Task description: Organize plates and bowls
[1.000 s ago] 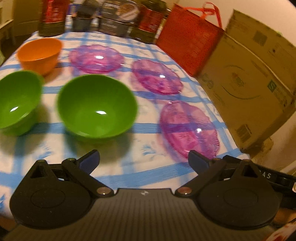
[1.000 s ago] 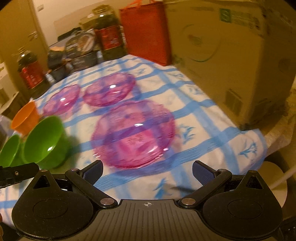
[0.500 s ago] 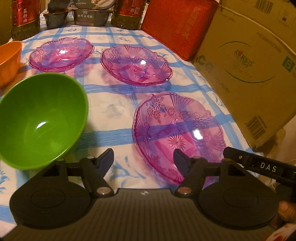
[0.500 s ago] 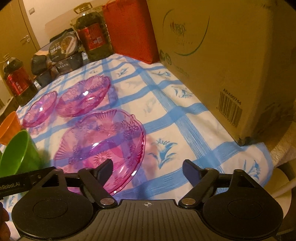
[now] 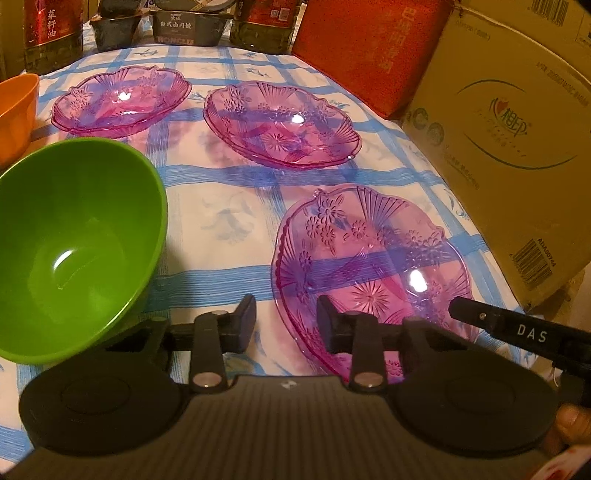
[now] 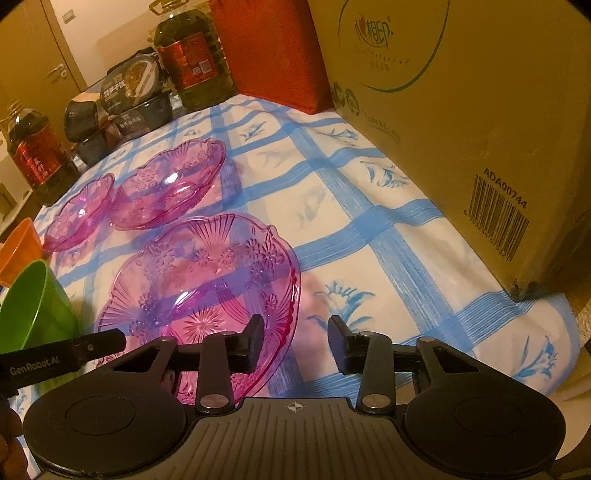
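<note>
The nearest of three pink glass plates (image 5: 369,258) (image 6: 207,280) lies on the blue-checked cloth. My left gripper (image 5: 287,325) is closing its jaws, with the plate's left rim between the fingers and the pads clear of it. My right gripper (image 6: 296,339) is also closing astride the plate's right rim, one finger over the inside and no pad touching. Each gripper's finger shows in the other view. The two other pink plates (image 5: 280,125) (image 5: 122,99) lie farther back. A green bowl (image 5: 74,240) stands left of the near plate, with an orange bowl (image 5: 14,107) behind it.
A large cardboard box (image 5: 498,147) and a red bag (image 5: 369,51) line the table's right side. Oil bottles (image 6: 192,55) and food containers (image 5: 188,22) stand along the back. The table's edge (image 6: 554,350) drops off at the near right corner.
Both grippers came forward and down to the near pink plate. Their jaws narrowed from wide open to a small gap, each astride a rim of that plate.
</note>
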Demonstrator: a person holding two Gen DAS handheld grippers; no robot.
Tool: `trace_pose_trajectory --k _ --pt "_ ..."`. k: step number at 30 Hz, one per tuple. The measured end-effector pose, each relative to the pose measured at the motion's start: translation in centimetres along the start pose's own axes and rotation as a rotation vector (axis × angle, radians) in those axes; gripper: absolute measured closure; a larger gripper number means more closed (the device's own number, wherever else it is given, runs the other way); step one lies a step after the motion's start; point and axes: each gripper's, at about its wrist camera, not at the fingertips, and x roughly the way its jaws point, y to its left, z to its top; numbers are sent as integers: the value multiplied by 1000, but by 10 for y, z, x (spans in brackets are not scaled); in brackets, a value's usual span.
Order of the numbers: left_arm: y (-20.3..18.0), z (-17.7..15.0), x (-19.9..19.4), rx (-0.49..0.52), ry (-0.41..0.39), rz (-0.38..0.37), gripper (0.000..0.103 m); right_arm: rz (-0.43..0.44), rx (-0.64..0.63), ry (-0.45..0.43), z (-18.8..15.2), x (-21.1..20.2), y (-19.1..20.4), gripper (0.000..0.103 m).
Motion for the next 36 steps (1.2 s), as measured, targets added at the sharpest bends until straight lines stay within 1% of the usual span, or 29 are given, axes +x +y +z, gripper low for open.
trace_pose_trajectory --k 5,6,8,11,13,20,24,30,36 --pt "1 0 2 -6 -8 -1 82 0 5 -2 0 2 3 79" --pt "0 1 2 -4 -11 0 85 -1 7 -4 1 2 3 81" --pt "-1 1 1 9 -19 0 89 -2 7 -5 0 2 4 92" --pt "-4 1 -1 24 -21 6 90 -10 5 -6 0 0 5 92" --pt "-5 1 -3 28 -23 7 93 -14 12 -9 -2 -3 4 92" --pt "-11 1 -20 51 -40 -10 93 -26 28 -35 -7 -28 8 92" --pt "-13 6 -33 57 -53 -21 93 -27 30 -62 -2 -42 13 92" --pt "-11 28 -49 70 -79 -20 93 -12 13 -103 19 -54 29 92" --pt "3 69 -51 46 -94 -5 92 30 -10 -141 58 -45 53 92"
